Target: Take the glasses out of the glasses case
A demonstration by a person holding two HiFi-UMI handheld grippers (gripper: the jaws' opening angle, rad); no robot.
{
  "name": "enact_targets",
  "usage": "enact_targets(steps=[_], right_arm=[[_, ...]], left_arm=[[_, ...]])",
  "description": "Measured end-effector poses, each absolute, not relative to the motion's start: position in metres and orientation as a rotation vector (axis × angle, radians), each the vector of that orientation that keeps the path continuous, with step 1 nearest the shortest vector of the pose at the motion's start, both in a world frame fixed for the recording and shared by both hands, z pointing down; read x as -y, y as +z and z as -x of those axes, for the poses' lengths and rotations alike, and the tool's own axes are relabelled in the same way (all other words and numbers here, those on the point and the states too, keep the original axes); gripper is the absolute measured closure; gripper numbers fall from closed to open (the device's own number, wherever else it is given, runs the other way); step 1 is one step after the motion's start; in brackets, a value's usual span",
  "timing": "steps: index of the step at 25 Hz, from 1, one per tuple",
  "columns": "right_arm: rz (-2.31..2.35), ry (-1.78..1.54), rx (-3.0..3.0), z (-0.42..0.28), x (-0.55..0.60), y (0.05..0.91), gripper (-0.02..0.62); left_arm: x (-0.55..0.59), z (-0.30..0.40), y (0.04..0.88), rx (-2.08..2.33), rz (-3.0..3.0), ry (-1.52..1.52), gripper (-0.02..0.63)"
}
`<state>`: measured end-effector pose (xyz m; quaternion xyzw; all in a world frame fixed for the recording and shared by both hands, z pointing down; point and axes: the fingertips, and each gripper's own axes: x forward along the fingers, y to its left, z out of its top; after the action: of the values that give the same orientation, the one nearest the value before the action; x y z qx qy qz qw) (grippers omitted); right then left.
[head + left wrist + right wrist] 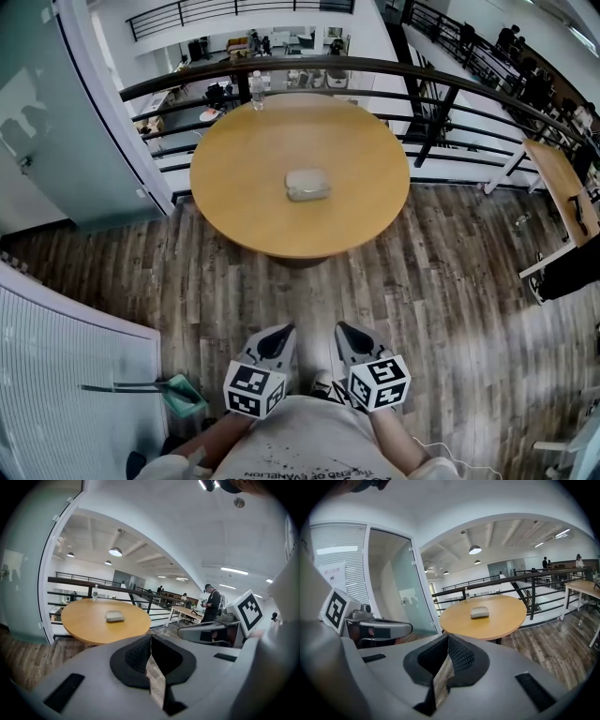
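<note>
left gripper [279,334] clenched, empty, held low by body | glasses case [307,184] shut, mid round table [234,206], well apart from both | likely light, rigid, smooth shell; pin base, pry lid seam | right gripper [347,332] clenched, empty

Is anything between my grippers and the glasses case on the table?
Nothing visible. The glasses case lies alone mid-table, with only wood floor and bare table top between it and the left gripper and right gripper. The bottle stands beyond it, at the far edge.
</note>
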<state>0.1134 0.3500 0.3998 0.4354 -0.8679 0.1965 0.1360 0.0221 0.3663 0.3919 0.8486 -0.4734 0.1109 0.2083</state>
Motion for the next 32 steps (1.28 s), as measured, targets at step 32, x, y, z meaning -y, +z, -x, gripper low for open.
enact_targets(steps=[32], right_arm=[[-1.472, 0.498, 2.501, -0.081, -0.295, 0.39, 0.569]], left_arm=[[-0.334, 0.05, 0.398, 1.242, -2.511, 0.354, 0.581]])
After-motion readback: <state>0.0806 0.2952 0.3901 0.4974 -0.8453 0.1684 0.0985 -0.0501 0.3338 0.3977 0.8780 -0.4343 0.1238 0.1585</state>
